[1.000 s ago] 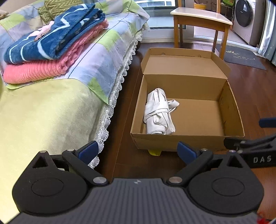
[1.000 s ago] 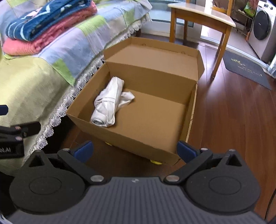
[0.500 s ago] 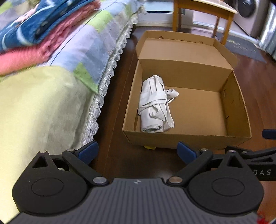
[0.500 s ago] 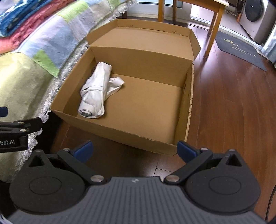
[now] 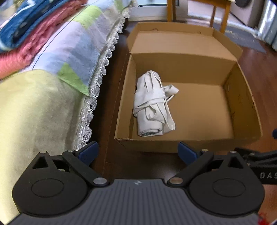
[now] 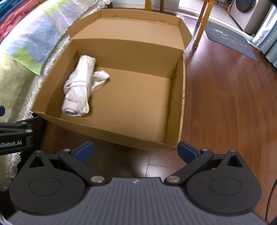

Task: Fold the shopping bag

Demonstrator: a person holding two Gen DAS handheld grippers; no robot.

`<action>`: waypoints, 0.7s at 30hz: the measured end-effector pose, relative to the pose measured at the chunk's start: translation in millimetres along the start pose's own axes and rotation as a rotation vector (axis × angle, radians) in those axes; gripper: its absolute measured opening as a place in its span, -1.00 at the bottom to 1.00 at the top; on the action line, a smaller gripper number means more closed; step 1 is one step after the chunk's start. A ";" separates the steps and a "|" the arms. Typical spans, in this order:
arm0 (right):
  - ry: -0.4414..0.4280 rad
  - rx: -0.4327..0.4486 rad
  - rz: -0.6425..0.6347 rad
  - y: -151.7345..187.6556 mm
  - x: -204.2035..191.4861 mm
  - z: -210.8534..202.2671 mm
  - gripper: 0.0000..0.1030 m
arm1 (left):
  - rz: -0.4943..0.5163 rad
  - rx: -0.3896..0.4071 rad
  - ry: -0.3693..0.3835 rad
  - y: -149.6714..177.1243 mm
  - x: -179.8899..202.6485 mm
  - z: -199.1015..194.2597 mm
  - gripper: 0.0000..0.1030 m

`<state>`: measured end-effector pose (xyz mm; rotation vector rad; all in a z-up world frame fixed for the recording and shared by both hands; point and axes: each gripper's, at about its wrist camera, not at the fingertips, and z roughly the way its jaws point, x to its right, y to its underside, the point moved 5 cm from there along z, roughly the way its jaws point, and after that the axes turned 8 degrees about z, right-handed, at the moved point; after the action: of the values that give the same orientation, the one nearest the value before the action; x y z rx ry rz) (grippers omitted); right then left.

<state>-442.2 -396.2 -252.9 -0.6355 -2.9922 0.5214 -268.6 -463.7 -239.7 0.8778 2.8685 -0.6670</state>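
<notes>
- one big cardboard box [image 5: 199, 143] stands on the dark wooden floor [image 6: 225, 107], just beside the bed [image 5: 34, 112]. its lid flap is folded back and stands up at the far side, so the inside is open to see.
- only one thing lies in the box: the shopping bag [image 5: 152, 103]. it rests on the box bottom close to the wall on the bed side, and the other part of the bottom is bare cardboard.
- the shopping bag is white cloth, rolled into a long bundle. its straps go around the middle of the roll, and one loose end sticks out toward the middle of the box. at the near end the rolled layers show like a spiral.
- the bed has a yellow-green blanket near the cameras and a patchwork cover [image 5: 74, 52] in blue, lilac and green, with a white lace border [image 5: 97, 90] that hangs at the edge. on top, far left, folded blankets [image 5: 26, 34] in pink and in dark blue lie one on the other.
- behind the box are the legs of a wooden table [image 6: 202, 22], a dark blue mat [image 6: 230, 41] on the floor, and a washing machine [image 6: 247, 10] at the far right.
- the left gripper [image 5: 138, 152] is above the floor in front of the box, its jaws spread wide with nothing between them.
- the right gripper [image 6: 135, 151] is also in front of the box, near the right corner, jaws wide apart and holding nothing.
</notes>
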 end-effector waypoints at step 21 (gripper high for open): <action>0.054 -0.044 0.016 7.7 10.3 21.3 0.98 | -0.031 -0.009 0.067 -7.0 4.6 14.5 0.91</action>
<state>-450.9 -392.1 -275.8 -0.6653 -2.9580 0.4334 -277.2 -472.7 -251.0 0.8734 2.9476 -0.6396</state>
